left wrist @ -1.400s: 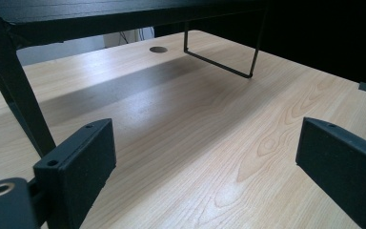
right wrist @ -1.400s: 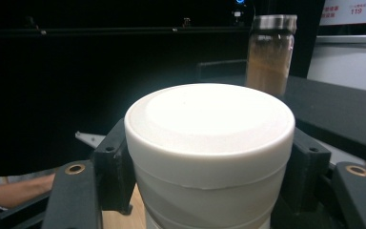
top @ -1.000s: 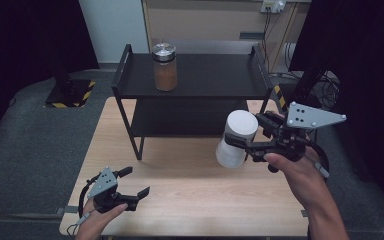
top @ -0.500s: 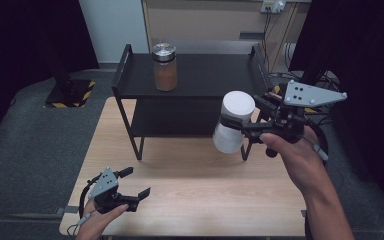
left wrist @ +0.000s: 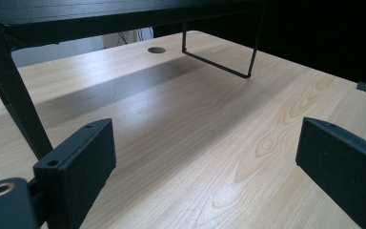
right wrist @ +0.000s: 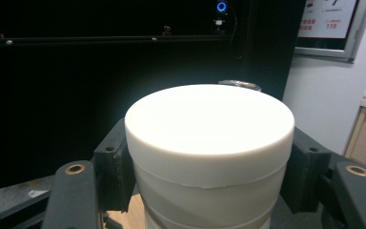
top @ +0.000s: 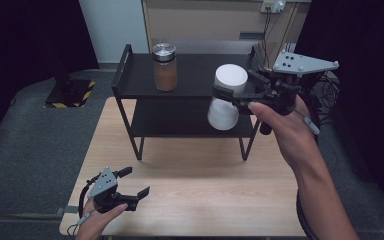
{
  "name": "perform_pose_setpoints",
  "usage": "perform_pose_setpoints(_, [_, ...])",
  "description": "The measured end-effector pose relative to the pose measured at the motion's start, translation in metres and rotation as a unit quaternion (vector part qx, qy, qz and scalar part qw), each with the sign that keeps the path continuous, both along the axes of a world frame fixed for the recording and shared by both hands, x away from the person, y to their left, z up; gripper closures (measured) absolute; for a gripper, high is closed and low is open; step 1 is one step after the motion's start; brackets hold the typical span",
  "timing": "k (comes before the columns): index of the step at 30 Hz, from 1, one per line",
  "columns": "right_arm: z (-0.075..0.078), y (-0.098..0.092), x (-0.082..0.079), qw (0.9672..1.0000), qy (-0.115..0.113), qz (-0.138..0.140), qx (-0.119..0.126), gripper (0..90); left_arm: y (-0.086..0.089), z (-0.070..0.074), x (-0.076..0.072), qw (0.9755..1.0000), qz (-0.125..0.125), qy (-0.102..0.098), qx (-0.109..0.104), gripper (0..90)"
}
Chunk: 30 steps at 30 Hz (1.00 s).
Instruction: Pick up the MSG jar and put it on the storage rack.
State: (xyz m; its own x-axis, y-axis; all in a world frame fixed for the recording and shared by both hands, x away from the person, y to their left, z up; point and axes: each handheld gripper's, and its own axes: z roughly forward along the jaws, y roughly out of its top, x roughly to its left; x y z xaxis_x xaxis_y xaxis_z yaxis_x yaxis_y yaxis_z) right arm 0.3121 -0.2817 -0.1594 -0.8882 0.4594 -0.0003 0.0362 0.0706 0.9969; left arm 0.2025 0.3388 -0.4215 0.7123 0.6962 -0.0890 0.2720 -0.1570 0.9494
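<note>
Since a second ago our right claw (top: 240, 95) has lifted the white jar (top: 227, 97) up and toward the rack: it was low, in front of the lower shelf, and now it hangs with its lid level with the top shelf (top: 195, 75) of the black rack (top: 130, 107). Left claw (top: 130, 187) hasn't budged.

Right claw is clamped on the white jar, one jaw on each side just under the lid; in the right gripper view the jar (right wrist: 209, 152) sits upright between the two black jaws, pads flat against its wall. In the high view the jar is off the table (top: 195, 185), in the air at the rack's front right, overlapping the front edge of the top shelf. We can't tell from this angle whether its base touches the shelf edge or hangs clear in front of it; probably clear.

Left claw is wide open with nothing in it, held low at the table's near left corner. In the left gripper view its jaws stand far apart over bare wood, looking under the rack's lower shelf (left wrist: 124, 14) toward the far leg (left wrist: 219, 64).

A glass jar with brown contents (top: 165, 67) and a metal lid stands upright on the top shelf, left of centre, well apart from the white jar.
</note>
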Motion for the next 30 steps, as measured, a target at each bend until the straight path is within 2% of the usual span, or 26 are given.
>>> perform_pose_setpoints(12, [0.016,0.008,0.017,0.9992,-0.009,-0.039,0.004,34.5,0.004,-0.001,0.0,1.0,0.001,0.001,-0.002,4.7])
perform_pose_setpoints(19, [0.016,0.012,0.028,0.9978,-0.004,-0.065,0.009,34.5,0.004,0.0,-0.001,1.0,0.002,0.001,0.0,4.7])
perform_pose_setpoints(21, [0.016,0.013,0.031,0.9976,-0.003,-0.069,0.008,34.5,0.003,0.001,-0.002,1.0,0.003,0.001,0.006,4.7])
perform_pose_setpoints(23, [0.015,0.014,0.035,0.9974,-0.001,-0.072,0.008,34.5,0.005,-0.002,0.0,0.9999,-0.004,0.008,-0.007,4.7])
perform_pose_setpoints(25, [0.014,0.016,0.038,0.997,-0.002,-0.077,0.007,34.5,0.004,-0.002,-0.001,1.0,-0.002,0.008,0.001,4.6])
perform_pose_setpoints(30, [0.011,0.02,0.046,0.9958,0.001,-0.091,0.007,34.5,0.002,-0.002,0.0,0.9999,-0.005,0.008,0.006,4.6])
